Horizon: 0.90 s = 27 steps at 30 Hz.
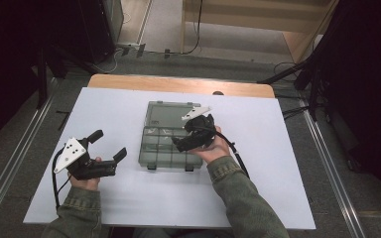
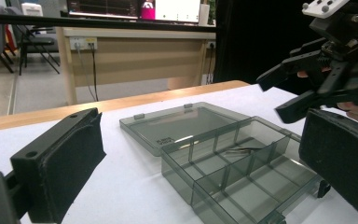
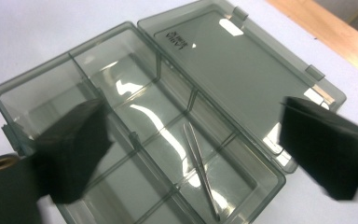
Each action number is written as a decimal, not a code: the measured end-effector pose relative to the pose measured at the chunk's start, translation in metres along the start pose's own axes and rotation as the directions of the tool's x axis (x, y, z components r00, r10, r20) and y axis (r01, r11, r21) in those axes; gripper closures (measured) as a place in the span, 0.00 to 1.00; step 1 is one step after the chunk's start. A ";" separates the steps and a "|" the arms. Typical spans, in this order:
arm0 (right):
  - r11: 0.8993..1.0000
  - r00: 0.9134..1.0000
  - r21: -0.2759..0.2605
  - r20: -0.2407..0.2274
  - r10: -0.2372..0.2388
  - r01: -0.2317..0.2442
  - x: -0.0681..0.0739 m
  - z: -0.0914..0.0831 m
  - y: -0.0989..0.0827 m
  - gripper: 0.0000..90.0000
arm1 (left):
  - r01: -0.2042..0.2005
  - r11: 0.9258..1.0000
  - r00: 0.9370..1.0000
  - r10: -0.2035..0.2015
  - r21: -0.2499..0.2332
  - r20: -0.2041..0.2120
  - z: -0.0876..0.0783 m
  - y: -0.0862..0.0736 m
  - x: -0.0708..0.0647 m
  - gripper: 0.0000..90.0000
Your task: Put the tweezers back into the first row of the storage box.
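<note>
Box (image 1: pixel 171 134) sits mid-desk, smoky clear plastic, lid (image 1: pixel 171 115) flipped fully back and lying flat toward 12 o'clock. Tray part is split by dividers into several cells. Tweezers (image 3: pixel 200 170) lie inside one long cell, thin metal, tips together; in the right tool view they run down toward 6 o'clock, slightly slanted. Same tweezers show faintly in the left tool view (image 2: pixel 242 150), flat on the cell floor.

Right tool (image 1: pixel 191 136) hovers over the box's right side, roughly 3 o'clock of box centre, held by the right hand (image 1: pixel 213 148). Jaws wide apart, nothing between them; its own camera looks straight down into the tray between the two black pads. Whether it touches the box rim, can't tell. Cable (image 1: pixel 238 157) trails back along the sleeve.

Left tool (image 1: pixel 109 144) is at 9 o'clock of the box, well apart from it, low over the white desk (image 1: pixel 278 173), held by the left hand (image 1: pixel 84 173). Jaws also spread wide, empty, pointing toward the box. Grey plate (image 1: pixel 69 152) on top of it faces up.

Desk's wooden far edge (image 1: pixel 178 84) shows at 12 o'clock beyond the white sheet. Left tool view also catches another desk (image 2: pixel 135 51) and a chair (image 2: pixel 30 42) farther back in the room.
</note>
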State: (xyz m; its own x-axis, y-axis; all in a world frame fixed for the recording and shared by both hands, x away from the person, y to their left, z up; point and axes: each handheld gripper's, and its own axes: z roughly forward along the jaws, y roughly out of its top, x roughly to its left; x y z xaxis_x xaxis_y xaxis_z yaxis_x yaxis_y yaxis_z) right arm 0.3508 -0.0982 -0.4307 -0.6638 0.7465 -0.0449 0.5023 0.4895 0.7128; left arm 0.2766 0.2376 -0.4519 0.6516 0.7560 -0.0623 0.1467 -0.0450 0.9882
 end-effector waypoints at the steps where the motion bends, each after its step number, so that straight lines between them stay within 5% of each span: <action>1: 1.000 1.000 -0.003 0.003 0.010 -0.010 -0.001 -0.001 -0.002 0.00 | 0.000 1.000 1.000 0.000 0.000 -0.001 0.000 0.000 0.000 0.00; 6: 0.998 0.998 -0.048 0.028 0.051 -0.050 -0.007 -0.010 -0.011 0.00 | 0.000 1.000 1.000 0.000 0.000 0.000 0.000 0.000 0.000 0.00; 11: 0.988 0.992 -0.090 0.002 0.126 -0.126 -0.018 -0.024 -0.023 0.00 | -0.001 1.000 1.000 0.001 0.000 0.000 0.000 0.000 0.000 0.00; 27: 0.978 0.983 -0.095 0.014 0.186 -0.183 -0.033 -0.052 -0.055 0.00 | -0.006 1.000 1.000 0.006 0.002 -0.001 0.001 0.000 -0.001 0.00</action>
State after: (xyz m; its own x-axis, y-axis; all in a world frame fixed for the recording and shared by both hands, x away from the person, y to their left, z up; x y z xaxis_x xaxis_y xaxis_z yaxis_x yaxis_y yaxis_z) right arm 0.3160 -0.1728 -0.4322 -0.5510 0.8309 0.0781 0.5606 0.2992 0.7722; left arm 0.2767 0.2365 -0.4523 0.6514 0.7566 -0.0558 0.1440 -0.0511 0.9883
